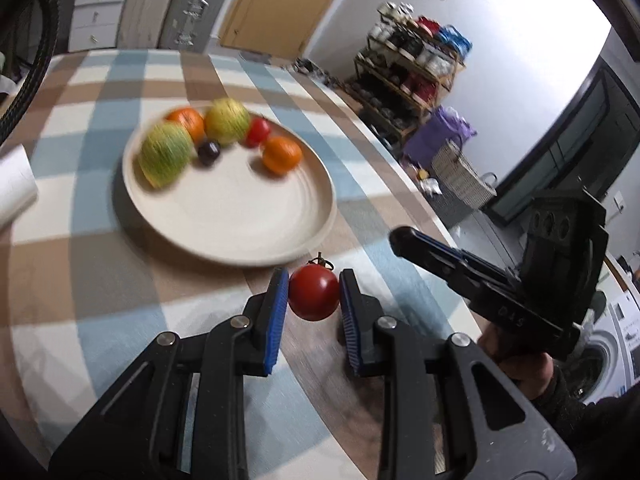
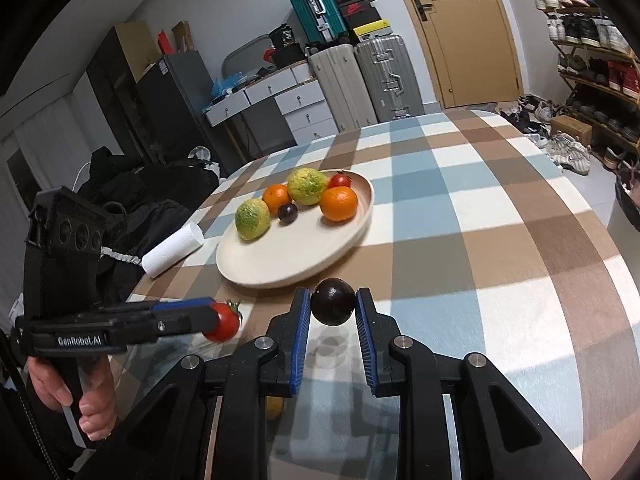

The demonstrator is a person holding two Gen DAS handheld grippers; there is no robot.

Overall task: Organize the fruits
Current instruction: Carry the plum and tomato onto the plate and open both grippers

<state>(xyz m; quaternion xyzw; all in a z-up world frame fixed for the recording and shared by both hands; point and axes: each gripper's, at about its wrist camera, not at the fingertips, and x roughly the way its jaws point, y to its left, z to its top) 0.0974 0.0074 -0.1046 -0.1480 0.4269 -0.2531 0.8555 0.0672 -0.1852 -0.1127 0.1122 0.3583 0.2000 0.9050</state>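
Observation:
My left gripper (image 1: 314,294) is shut on a red tomato (image 1: 313,293) and holds it above the tablecloth just short of the cream plate (image 1: 240,220). It also shows in the right wrist view (image 2: 212,316) with the tomato (image 2: 226,322). My right gripper (image 2: 333,306) is shut on a dark plum (image 2: 333,306), lifted near the plate's (image 2: 292,256) front rim. The plate holds two yellow-green fruits (image 2: 252,219), two oranges (image 2: 338,203), a small tomato (image 2: 340,180) and a dark plum (image 2: 287,212).
A white paper roll (image 2: 174,250) lies left of the plate on the checked tablecloth (image 2: 480,220). A small yellow fruit (image 2: 274,408) lies under my right gripper. Suitcases, drawers and a shoe rack stand beyond the table.

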